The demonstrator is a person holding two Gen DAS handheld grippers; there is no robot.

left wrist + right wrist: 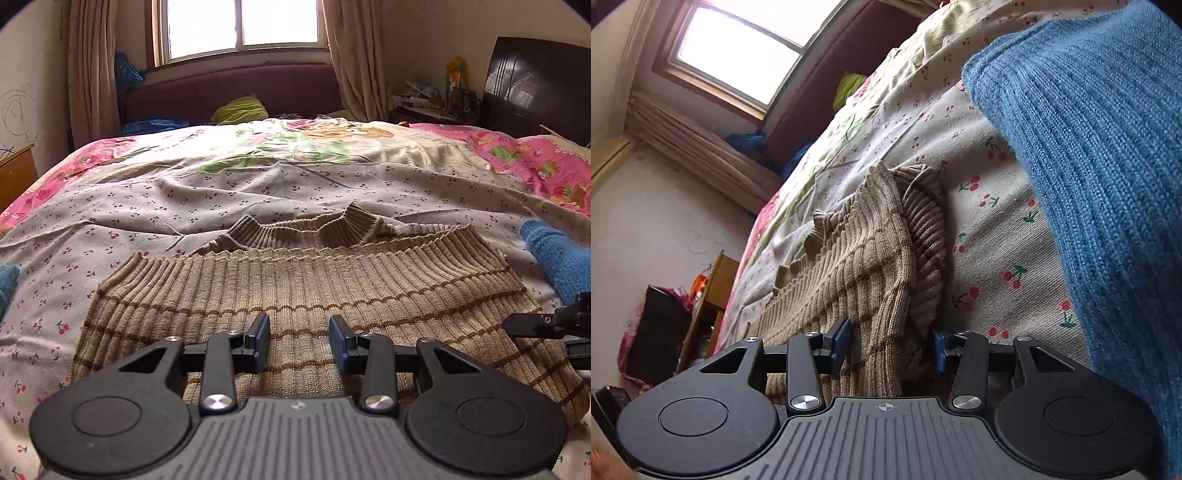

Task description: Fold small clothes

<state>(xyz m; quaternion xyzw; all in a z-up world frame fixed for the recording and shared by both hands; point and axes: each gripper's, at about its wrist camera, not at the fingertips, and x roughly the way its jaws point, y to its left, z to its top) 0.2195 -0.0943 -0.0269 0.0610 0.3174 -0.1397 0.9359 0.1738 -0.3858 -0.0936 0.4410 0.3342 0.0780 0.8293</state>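
The bed [110,192] fills both views, spread with a pale sheet printed with small cherries over a pink cartoon-patterned cover; no readable writing or brand shows on it. The only mark is a small crosshair emblem moulded on the grey plate of each gripper body.

On the sheet lies the beige ribbed sweater [295,280], striped with thin brown lines. It is folded over, its ribbed hem edge running across the left wrist view from left to right, with the collar showing just beyond that edge, towards the window [242,26]. Its long axis thus lies crosswise to the left gripper's pointing line.

A blue knitted garment [1089,166] lies to the right of the sweater, apart from it, with bare cherry sheet between them.

The left gripper [299,338] hovers over the near part of the sweater, its fingers spread apart with nothing pinched; only flat fabric shows beneath.

The right gripper [892,347] sits at the sweater's right edge, rolled sideways. A bunched fold of the sweater runs between its fingers, yet the pads stand clear of it, so the grip is released.
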